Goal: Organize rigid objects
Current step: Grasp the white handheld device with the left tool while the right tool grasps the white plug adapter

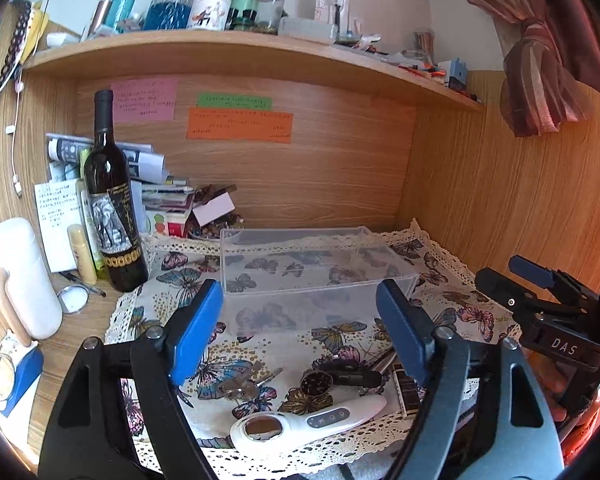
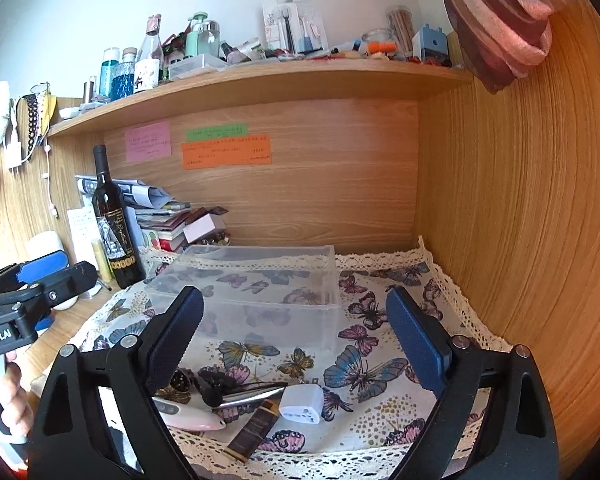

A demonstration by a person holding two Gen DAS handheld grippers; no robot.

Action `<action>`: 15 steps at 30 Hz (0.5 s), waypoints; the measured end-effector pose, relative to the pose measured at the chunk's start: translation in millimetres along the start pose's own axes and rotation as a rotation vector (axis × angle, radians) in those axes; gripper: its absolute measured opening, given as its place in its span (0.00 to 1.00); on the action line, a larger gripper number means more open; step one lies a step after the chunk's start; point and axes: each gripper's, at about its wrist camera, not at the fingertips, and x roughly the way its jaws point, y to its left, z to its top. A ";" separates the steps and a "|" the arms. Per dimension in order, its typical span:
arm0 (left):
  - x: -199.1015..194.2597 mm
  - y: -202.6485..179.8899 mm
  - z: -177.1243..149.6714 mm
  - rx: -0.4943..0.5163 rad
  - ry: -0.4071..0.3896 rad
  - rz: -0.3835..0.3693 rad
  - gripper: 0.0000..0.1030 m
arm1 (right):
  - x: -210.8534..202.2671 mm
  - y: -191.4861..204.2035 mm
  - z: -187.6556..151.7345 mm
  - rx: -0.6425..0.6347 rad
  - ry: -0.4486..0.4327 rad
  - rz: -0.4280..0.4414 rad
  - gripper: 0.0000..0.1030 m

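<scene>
A clear plastic box (image 1: 312, 268) stands empty on the butterfly cloth (image 1: 340, 332), also in the right wrist view (image 2: 256, 296). Loose items lie in front of it: a white handheld device (image 1: 304, 420), keys (image 1: 240, 388), a round dark brooch (image 1: 316, 384), a black clip (image 2: 214, 388), a white plug adapter (image 2: 302, 402) and a brown tube (image 2: 254, 428). My left gripper (image 1: 300, 332) is open and empty above the items. My right gripper (image 2: 296, 340) is open and empty, to the right of the left one (image 2: 40, 280).
A dark wine bottle (image 1: 114, 200) stands left of the box beside stacked books and papers (image 1: 160, 196). A white case (image 1: 20, 276) and small mirror (image 1: 73, 299) lie at the left. Wooden walls close the back and right. A cluttered shelf (image 1: 240, 52) hangs overhead.
</scene>
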 end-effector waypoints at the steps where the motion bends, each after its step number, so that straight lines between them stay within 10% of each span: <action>1: 3.9 4.0 -3.9 -0.011 0.021 0.005 0.74 | 3.0 -1.8 -2.8 0.006 0.019 0.003 0.82; 15: 45.6 22.1 -74.9 -0.047 0.298 -0.011 0.70 | 36.8 -10.1 -49.9 0.020 0.237 -0.012 0.68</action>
